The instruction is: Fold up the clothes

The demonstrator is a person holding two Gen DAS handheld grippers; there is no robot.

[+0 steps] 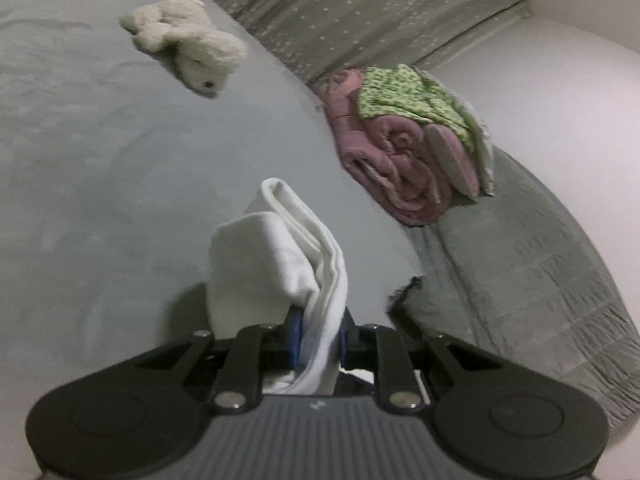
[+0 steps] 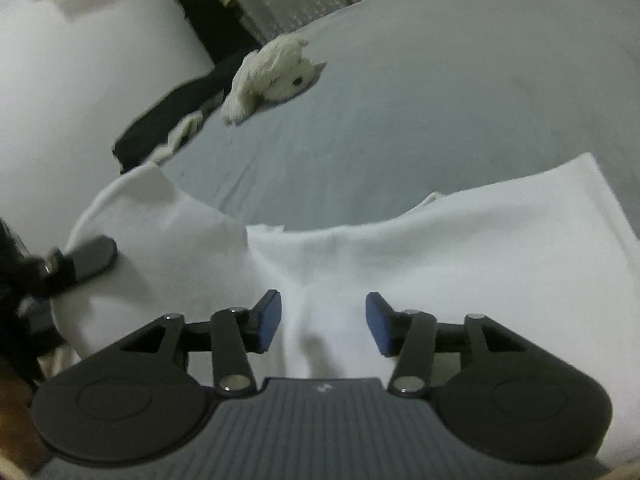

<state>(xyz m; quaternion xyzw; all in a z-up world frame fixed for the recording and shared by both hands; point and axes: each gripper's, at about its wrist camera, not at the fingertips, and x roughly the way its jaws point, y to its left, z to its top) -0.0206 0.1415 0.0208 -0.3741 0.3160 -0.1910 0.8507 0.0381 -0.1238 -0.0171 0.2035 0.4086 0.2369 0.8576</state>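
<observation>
1. I am partway through folding a white garment (image 2: 400,248) that lies spread on the grey bed (image 1: 120,160). My left gripper (image 1: 320,334) is pinching a bunched edge of that white cloth between its blue pads, and the fabric stands up in a fold in front of it.

2. My right gripper (image 2: 323,322) hovers over the flat part of the garment with its jaws spread apart. Cloth lies under them, but the pads are not pressing on it.

3. I judge this to be a fold in progress. Next, the right gripper needs to settle on an edge and close, so both sides travel together.

4. Hard to make out: which part of the garment the left gripper holds, and whether it is a shirt. Both views are blurred.

5. Well apart from the work lie a cream plush toy (image 1: 188,44) and a pink and green bundle of folded cloth (image 1: 408,140). The bed's edges are cut off.
</observation>
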